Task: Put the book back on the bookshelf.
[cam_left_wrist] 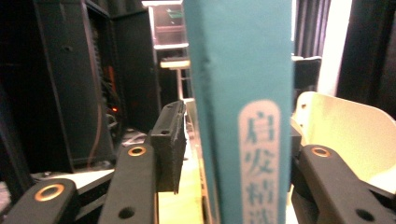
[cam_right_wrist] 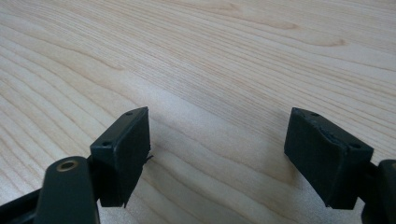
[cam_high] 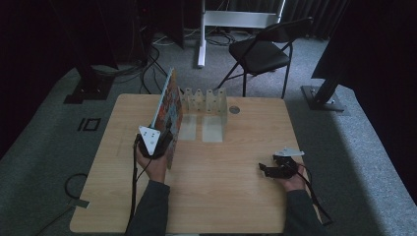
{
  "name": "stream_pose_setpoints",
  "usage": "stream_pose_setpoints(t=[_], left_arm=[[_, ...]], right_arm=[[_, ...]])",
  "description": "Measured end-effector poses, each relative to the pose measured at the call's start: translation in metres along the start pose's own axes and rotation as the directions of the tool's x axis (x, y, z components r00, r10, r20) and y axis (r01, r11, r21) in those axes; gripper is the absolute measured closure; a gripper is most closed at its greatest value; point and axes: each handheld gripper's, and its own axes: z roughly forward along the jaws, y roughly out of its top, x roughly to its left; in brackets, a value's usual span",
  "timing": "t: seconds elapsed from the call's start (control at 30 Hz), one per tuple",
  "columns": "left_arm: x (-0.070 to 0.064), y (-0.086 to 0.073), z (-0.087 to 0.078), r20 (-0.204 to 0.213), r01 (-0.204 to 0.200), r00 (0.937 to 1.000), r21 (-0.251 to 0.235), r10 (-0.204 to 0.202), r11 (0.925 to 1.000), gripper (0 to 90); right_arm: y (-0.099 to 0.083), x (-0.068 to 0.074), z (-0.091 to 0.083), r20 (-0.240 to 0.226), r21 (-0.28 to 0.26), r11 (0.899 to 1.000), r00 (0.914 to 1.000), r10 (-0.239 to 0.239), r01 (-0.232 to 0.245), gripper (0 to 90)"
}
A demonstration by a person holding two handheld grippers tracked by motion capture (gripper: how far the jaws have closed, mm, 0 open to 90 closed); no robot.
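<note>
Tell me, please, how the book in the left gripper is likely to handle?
The book looks thin and tall, so it may flex or tip if released upright. Its teal spine sits between the left gripper's jaws with a gap showing, so it might slip.

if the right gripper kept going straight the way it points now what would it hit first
Probably the bare wooden table. The right gripper, jaws open and empty, tilts down at the tabletop, with nothing lying ahead of it. In the high view it points left, toward the open middle; depth is hard to judge.

Teal-spined book (cam_left_wrist: 243, 93), colourful cover; pale wood-grain table (cam_right_wrist: 233, 56).
</note>
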Motion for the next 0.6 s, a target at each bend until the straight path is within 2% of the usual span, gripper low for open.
stream_pose_setpoints(t=[0.33, 0.6], left_arm=[[0.0027, -0.0005, -0.0034, 0.025, -0.007, 0.9997, 0.027, 0.006, 0.9996, 49.5], [0.005, -0.0022, -0.0076, 0.057, -0.004, 0.9984, 0.051, 0.001, 0.9987, 47.6]], right_arm=[[0.0, 0.0, 0.0, -0.001, 0.0, 1.0, 1.0, 0.0, 0.0, 22.2], [0.0, -0.0001, 0.0, -0.001, 0.0, 1.0, 1.0, -0.001, 0.001, 22.1]])
